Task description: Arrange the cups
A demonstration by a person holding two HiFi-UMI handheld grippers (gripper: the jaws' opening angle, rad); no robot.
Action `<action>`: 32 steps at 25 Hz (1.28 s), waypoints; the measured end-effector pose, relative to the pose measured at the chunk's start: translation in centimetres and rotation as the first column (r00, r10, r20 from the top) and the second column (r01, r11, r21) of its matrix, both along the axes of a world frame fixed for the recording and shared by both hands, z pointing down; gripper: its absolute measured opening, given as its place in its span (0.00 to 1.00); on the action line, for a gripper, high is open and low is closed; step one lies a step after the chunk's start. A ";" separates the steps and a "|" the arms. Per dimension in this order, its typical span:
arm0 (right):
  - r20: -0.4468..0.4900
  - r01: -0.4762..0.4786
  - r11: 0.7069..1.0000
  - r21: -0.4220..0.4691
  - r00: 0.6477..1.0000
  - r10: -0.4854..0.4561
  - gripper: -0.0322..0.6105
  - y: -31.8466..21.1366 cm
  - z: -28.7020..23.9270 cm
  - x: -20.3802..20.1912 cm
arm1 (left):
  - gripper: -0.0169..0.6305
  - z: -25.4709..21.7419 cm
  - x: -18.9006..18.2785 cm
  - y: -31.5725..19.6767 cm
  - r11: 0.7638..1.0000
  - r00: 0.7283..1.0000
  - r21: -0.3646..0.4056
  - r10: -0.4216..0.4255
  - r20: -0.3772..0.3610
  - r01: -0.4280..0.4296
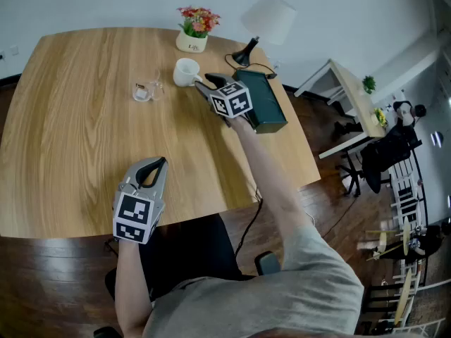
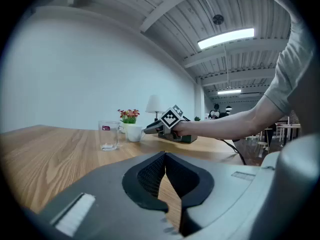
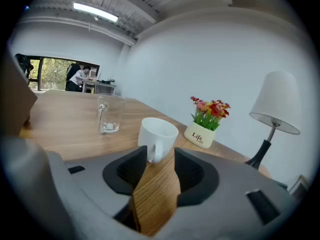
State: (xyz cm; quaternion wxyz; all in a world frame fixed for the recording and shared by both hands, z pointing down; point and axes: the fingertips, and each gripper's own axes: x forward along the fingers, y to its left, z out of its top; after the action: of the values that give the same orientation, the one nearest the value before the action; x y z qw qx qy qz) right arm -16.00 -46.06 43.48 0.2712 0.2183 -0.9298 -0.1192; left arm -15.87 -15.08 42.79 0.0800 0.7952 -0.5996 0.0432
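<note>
My right gripper [image 3: 159, 158] has its jaws apart, nothing clamped. The white cup [image 3: 157, 136] sits upright straight ahead of the gap, with its handle turned toward me and right at the jaw tips. I can't tell if a pad touches the handle. The cup stands on the table [image 1: 70, 132] near the far edge, toward the far right corner, just in front of the flower pot [image 1: 192, 41]. The glass mug [image 1: 148, 90] is upright too, near the cup on its left but apart from it, and a bit further in from the far edge. The lamp [image 1: 266, 21] and the dark green box [image 1: 266, 103] are along the right edge beside my right hand. My left gripper [image 1: 158, 165] has its jaws together and empty. It is by the table's near edge, well apart from both cups and pointing toward them.
</note>
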 end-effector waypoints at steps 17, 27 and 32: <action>0.122 0.042 0.984 -0.171 0.992 -0.021 0.15 3.2 0.4 1.4 | 0.05 1.0 -0.4 0.8 1.000 1.000 -0.010 -0.005 -0.013 0.005; 0.348 -0.123 0.978 -0.168 0.921 0.175 0.15 -2.1 -10.1 14.9 | 0.05 1.0 0.1 0.3 1.000 1.000 -0.015 0.003 -0.010 -0.004; 0.193 -0.346 0.916 -0.204 0.903 0.384 0.15 -8.3 -7.7 24.2 | 0.05 1.1 0.1 0.5 1.000 1.000 -0.016 0.004 -0.007 -0.004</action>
State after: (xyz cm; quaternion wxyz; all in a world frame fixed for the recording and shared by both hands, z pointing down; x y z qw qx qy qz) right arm 8.23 -54.35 35.80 0.1969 0.3781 -0.9038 0.0369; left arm -15.77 -14.57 43.90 0.0886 0.7958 -0.5973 0.0453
